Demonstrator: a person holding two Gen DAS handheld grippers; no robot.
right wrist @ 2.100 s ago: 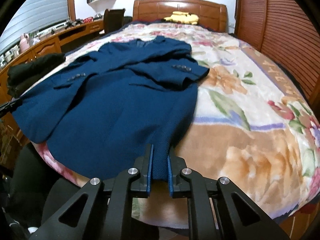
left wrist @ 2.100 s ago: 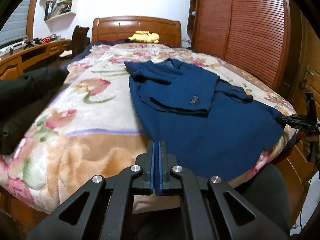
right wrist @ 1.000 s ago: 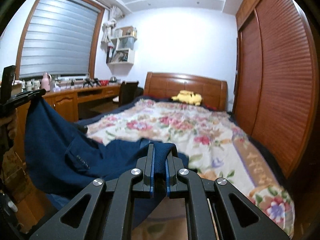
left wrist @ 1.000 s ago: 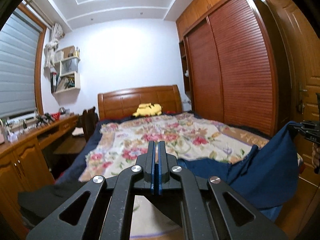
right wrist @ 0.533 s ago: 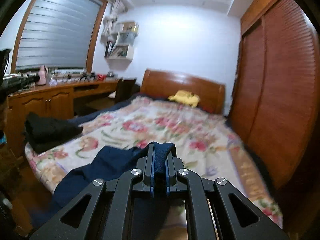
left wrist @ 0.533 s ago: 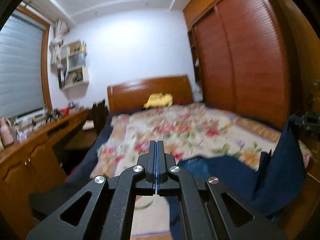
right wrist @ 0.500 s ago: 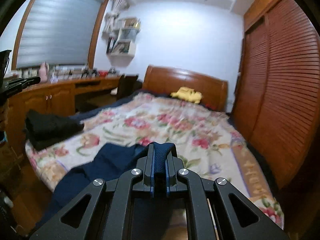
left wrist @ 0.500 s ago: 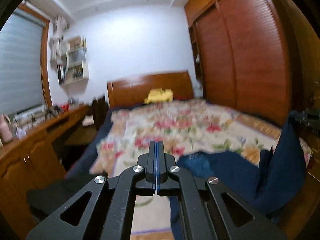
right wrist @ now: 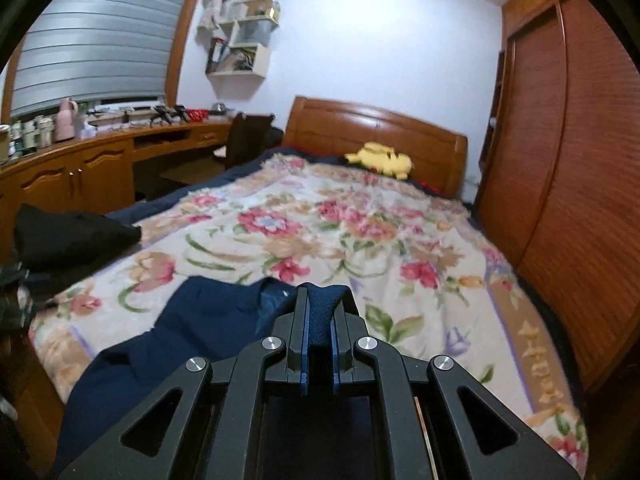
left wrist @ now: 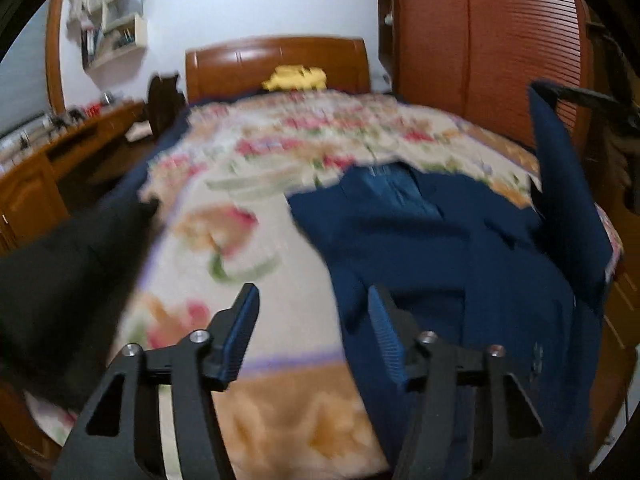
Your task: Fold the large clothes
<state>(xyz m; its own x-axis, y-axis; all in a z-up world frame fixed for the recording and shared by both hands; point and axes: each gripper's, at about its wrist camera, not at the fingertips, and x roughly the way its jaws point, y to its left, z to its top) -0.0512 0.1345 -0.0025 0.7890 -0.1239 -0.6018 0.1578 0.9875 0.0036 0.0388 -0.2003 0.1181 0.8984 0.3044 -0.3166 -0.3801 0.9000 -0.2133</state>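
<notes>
A navy blue jacket [left wrist: 448, 248] lies rumpled on the near right part of the flowered bedspread [left wrist: 280, 184]. My left gripper [left wrist: 312, 312] hangs just above the bed at the jacket's left edge. Its jaws are opening and nothing is between them. My right gripper [right wrist: 319, 300] is shut on a fold of the jacket [right wrist: 208, 320], held a little above the bed. In the left wrist view that gripper [left wrist: 580, 96] shows at the far right, with a flap of blue cloth hanging from it. The left view is blurred by motion.
A black folded garment [left wrist: 60, 264] lies at the bed's near left corner [right wrist: 68, 236]. A yellow plush toy [right wrist: 380, 160] sits by the wooden headboard [right wrist: 376, 128]. A wooden desk [right wrist: 80, 164] with clutter runs along the left wall, a wardrobe [right wrist: 580, 120] along the right.
My left gripper has dropped toward the bed, tilted down and opened, letting the jacket's edge fall. My right gripper has swung sideways, still gripping the cloth.
</notes>
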